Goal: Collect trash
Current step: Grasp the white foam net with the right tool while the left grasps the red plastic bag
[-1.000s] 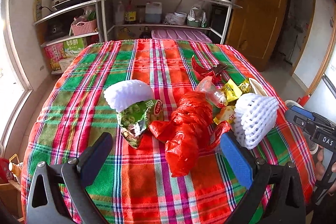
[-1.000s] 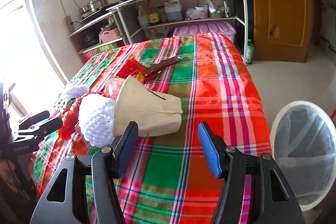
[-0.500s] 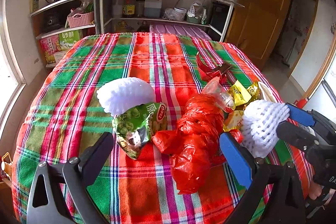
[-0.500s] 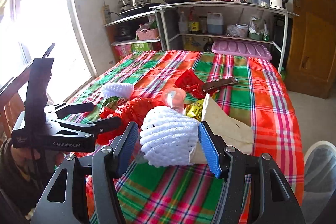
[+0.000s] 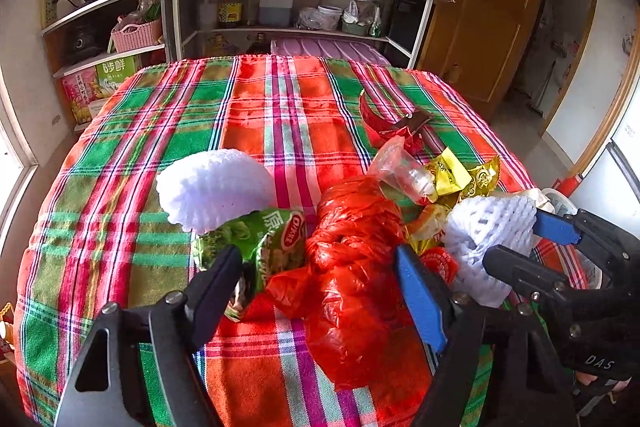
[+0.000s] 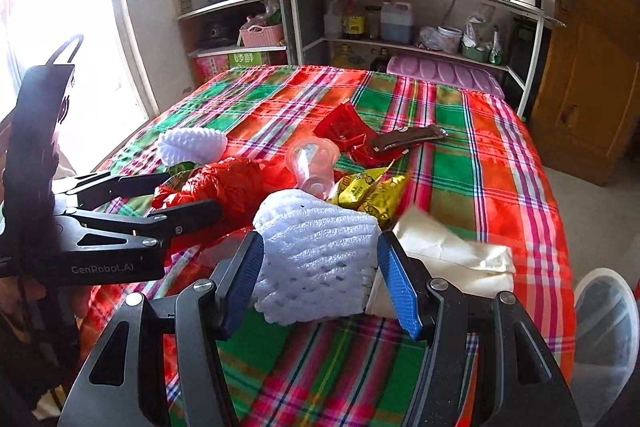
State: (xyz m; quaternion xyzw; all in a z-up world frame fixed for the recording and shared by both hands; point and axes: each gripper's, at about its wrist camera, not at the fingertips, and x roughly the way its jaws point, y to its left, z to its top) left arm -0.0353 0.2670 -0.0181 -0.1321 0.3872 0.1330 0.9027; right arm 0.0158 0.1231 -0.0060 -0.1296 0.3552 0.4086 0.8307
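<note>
A pile of trash lies on the plaid tablecloth [image 5: 280,107]. My left gripper [image 5: 320,291] reaches down over a crumpled red plastic bag [image 5: 352,267]. Its jaws are closing with the bag between them, and no pad visibly presses on it. One left finger overlaps a green snack packet [image 5: 260,243], beside a white foam net [image 5: 216,187]. My right gripper [image 6: 320,279] stands open and straddles a second white foam net [image 6: 316,251], its blue pads close on both sides. In the right wrist view the left gripper [image 6: 192,193] is at the red bag [image 6: 224,183].
Yellow wrappers [image 6: 368,191], a clear plastic cup [image 6: 312,163], a red wrapper [image 6: 344,127] and a brown wrapper [image 6: 408,139] lie behind the foam net. A beige paper bag [image 6: 452,255] lies right of it. A white bin [image 6: 604,327] stands on the floor by the table's right edge.
My right gripper has swung left from the paper bag to straddle the foam net. The left gripper has come closer to the red bag and its jaws have narrowed.
</note>
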